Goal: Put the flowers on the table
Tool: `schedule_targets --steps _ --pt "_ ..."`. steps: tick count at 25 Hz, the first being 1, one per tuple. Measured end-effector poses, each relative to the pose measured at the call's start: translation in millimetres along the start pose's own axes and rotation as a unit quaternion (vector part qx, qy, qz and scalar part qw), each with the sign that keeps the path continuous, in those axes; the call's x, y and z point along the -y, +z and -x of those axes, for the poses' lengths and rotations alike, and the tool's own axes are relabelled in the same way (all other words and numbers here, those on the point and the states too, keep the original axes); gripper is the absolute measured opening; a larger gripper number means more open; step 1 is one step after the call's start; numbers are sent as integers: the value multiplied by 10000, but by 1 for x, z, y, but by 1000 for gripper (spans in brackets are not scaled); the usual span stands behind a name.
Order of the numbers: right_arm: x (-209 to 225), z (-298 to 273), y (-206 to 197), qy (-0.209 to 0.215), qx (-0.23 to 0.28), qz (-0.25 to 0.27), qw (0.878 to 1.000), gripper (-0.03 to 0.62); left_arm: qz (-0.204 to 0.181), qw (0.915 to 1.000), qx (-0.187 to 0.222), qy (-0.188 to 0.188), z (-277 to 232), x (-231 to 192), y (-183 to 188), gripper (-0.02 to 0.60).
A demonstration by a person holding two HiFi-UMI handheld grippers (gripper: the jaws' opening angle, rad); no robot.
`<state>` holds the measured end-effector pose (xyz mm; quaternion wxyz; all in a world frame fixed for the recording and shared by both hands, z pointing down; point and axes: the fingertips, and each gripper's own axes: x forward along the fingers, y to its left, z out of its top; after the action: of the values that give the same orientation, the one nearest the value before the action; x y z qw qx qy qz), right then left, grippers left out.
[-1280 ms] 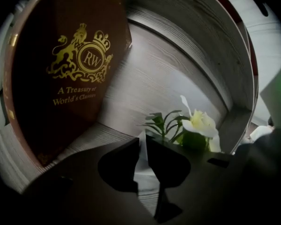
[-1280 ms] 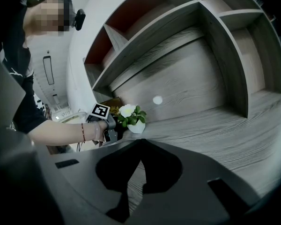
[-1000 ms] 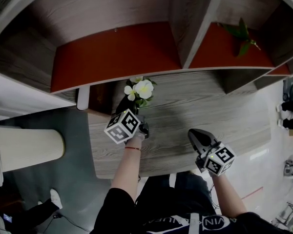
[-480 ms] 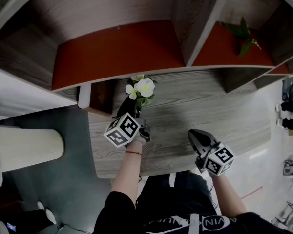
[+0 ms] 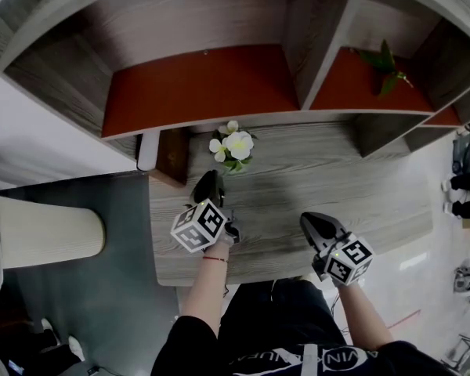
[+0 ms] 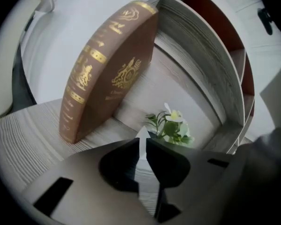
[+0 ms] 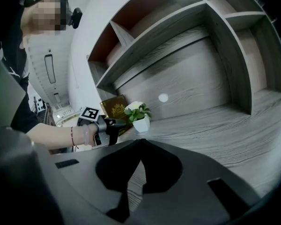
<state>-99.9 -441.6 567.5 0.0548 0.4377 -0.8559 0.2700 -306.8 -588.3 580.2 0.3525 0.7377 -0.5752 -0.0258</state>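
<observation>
The flowers [image 5: 233, 146] stand on the table [image 5: 360, 194], just beside the book [image 5: 172, 153]: placement complete. My left gripper [image 5: 209, 185] has let go (jaws just closing, nothing between them). My right gripper [image 5: 308, 221] is clenched and empty.

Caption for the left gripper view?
Potted white flowers on the table beside a tilted brown book by the shelf unit.

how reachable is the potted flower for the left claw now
Probably yes: the left claw, jaws just closing with nothing between them, points at the potted flower across bare tabletop; the book stands off to one side.
</observation>
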Motion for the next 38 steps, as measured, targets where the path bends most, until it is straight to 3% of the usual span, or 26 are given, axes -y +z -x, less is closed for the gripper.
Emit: schedule_targets --steps 2,7,11,14,27,38 --pt "0 1 2 -15 34 75 10000 11 -246 9997 59 29 10 1 2 19" --pt "10 9 13 -153 256 213 9993 11 -926 9952 240 -224 34 15 9 5" --pt "10 13 24 -139 345 320 9988 11 -1652 9848 377 -381 56 29 17 5" --pt "6 15 32 -15 360 520 9980 11 -1992 9780 445 -432 73 38 20 5" --pt "-12 43 55 626 383 966 9926 11 -2134 9732 857 -42 163 65 11 5" --pt "-35 94 78 1126 603 1480 9807 10 -2228 9642 1427 203 236 109 8 3"
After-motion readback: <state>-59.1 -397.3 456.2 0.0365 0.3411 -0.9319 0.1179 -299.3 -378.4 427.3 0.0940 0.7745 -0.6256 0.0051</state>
